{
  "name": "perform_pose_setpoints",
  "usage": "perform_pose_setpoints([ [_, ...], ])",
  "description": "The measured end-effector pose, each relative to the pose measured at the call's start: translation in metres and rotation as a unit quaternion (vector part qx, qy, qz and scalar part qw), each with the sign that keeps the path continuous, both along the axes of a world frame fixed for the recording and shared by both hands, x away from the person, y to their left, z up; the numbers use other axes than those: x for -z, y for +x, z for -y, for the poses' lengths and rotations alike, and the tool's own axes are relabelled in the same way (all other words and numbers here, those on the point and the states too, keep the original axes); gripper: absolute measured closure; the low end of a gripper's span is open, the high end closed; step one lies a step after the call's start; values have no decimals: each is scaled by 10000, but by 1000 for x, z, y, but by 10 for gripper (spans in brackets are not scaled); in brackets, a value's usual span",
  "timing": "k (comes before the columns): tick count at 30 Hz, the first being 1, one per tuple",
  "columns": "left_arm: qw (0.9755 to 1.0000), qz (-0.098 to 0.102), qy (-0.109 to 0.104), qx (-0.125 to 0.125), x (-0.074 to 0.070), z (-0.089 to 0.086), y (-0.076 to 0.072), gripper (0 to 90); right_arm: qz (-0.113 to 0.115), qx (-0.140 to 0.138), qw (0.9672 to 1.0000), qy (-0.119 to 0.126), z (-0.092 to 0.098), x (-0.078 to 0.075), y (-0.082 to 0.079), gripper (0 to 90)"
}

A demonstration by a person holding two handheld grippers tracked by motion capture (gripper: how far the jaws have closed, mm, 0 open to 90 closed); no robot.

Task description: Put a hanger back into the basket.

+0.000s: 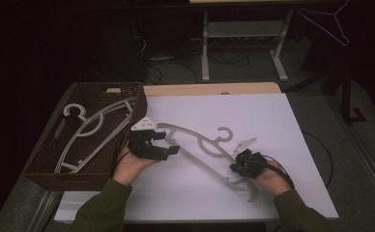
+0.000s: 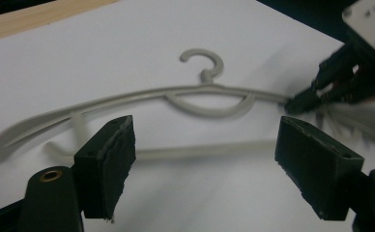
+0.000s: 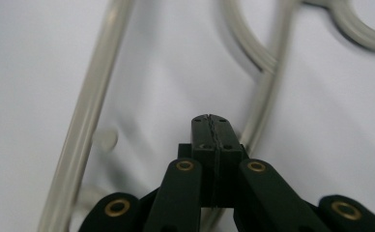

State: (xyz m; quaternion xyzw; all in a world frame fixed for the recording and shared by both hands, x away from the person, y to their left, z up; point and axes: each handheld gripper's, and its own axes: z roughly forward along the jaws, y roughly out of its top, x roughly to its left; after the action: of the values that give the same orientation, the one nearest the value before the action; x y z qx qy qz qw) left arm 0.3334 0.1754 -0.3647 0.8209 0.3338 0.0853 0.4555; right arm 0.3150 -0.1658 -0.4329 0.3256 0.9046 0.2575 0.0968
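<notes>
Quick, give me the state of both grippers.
Left gripper: open, fingers wide apart, nothing between them.
Right gripper: shut, fingers pressed together beside the hanger; whether it pinches the hanger cannot be told.

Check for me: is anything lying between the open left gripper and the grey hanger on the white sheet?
Nothing visible. The left gripper faces the hanger across bare white sheet; the right gripper, jaws shut, sits at the hanger's far arm.

Grey hanger (image 1: 202, 150) flat on white sheet (image 1: 272, 121)
</notes>
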Motion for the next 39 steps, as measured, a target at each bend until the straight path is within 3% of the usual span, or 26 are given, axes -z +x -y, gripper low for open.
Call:
perform_pose_setpoints([
  [4, 10000, -35, 25, 28, 2, 2, 0, 225, -1, 218, 9998, 33, 20, 1, 9, 893],
  [7, 10000, -68, 29, 25, 4, 5, -1, 225, 109, 350, 9983, 456, 19, -8, 12, 893],
  [9, 10000, -78, 22, 20, 4, 5, -1, 225, 201, 312, 9978, 545, 14, -12, 13, 893],
  [11, 10000, -44, -17, -4, 2, 3, -1, 225, 295, 205, 9956, 861, -9, -21, 20, 893],
  [12, 10000, -44, -17, -4, 2, 3, -1, 225, 295, 205, 9956, 861, -9, -21, 20, 893],
  [14, 10000, -55, -39, -64, 2, 3, -1, 225, 282, 91, 9955, 897, -31, -21, 26, 893],
  [15, 9999, -73, -37, -79, 2, 1, 1, 225, 274, -51, 9958, 874, -51, -18, 36, 893],
  [17, 9999, -67, -53, -103, 2, -1, 1, 225, 254, -84, 9964, 802, -69, -13, 45, 893],
  [20, 9998, -74, -88, -131, 2, -3, 2, 226, 232, -27, 9971, 720, -85, -5, 56, 893],
  [25, 9998, -88, -114, -159, 1, -4, 2, 229, 83, -61, 9971, 758, -95, 1, 62, 894],
  [32, 9998, -42, -68, -175, 0, -4, 2, 229, -115, -355, 9959, 825, -93, 2, 54, 894],
  [37, 9998, -52, -44, -189, 0, -4, 2, 230, -215, -847, 9932, 768, -90, 3, 34, 894],
  [39, 9998, -72, -21, -192, 0, -4, 2, 231, -278, -1157, 9898, 783, -85, 4, 19, 894],
])
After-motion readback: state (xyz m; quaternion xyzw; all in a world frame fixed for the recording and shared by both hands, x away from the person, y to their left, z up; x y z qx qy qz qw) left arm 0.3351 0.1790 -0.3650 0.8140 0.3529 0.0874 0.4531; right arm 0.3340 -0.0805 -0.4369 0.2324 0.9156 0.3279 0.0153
